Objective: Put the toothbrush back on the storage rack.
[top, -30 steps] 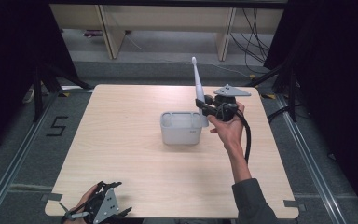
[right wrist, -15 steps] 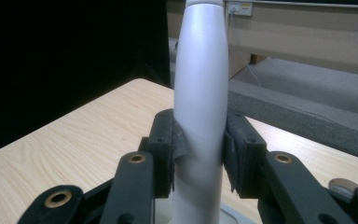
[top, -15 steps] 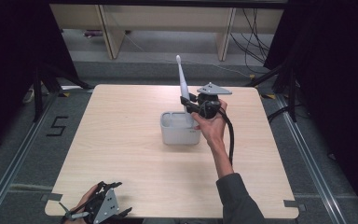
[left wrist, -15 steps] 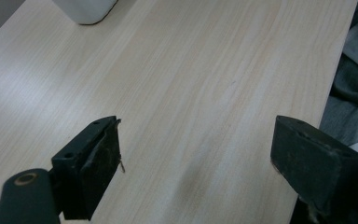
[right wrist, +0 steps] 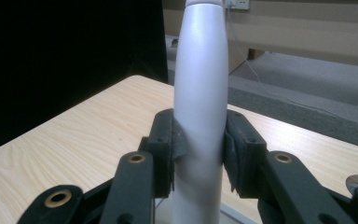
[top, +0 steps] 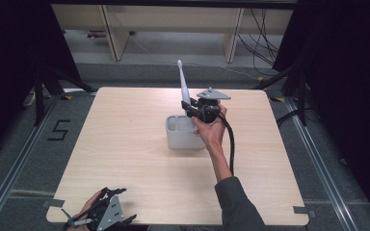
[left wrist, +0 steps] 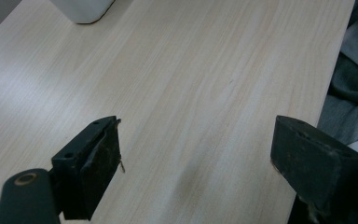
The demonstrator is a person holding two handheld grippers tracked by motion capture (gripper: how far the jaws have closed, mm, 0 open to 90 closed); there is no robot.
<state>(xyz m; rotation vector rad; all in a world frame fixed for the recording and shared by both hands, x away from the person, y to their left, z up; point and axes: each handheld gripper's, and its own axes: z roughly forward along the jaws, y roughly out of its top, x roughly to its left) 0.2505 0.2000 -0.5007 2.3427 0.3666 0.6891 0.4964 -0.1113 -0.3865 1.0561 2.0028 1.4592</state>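
Since a second ago, our right claw (top: 191, 108) has carried the slim white plastic electric toothbrush (top: 183, 83) leftward, from beside the light grey rectangular plastic holder (top: 183, 134) to over its back edge. We clamp it low on its handle (right wrist: 200, 116), the long axis near upright, head skyward and tipped slightly left. We judge the lift done and the lowering into a compartment left. Our left claw (top: 103, 217) rests wide apart and empty at the pale wooden surface's (top: 125, 144) near edge.

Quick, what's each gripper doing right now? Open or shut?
Left gripper: open, holding nothing, low over the table.
Right gripper: shut on the white toothbrush, upright above the holder.
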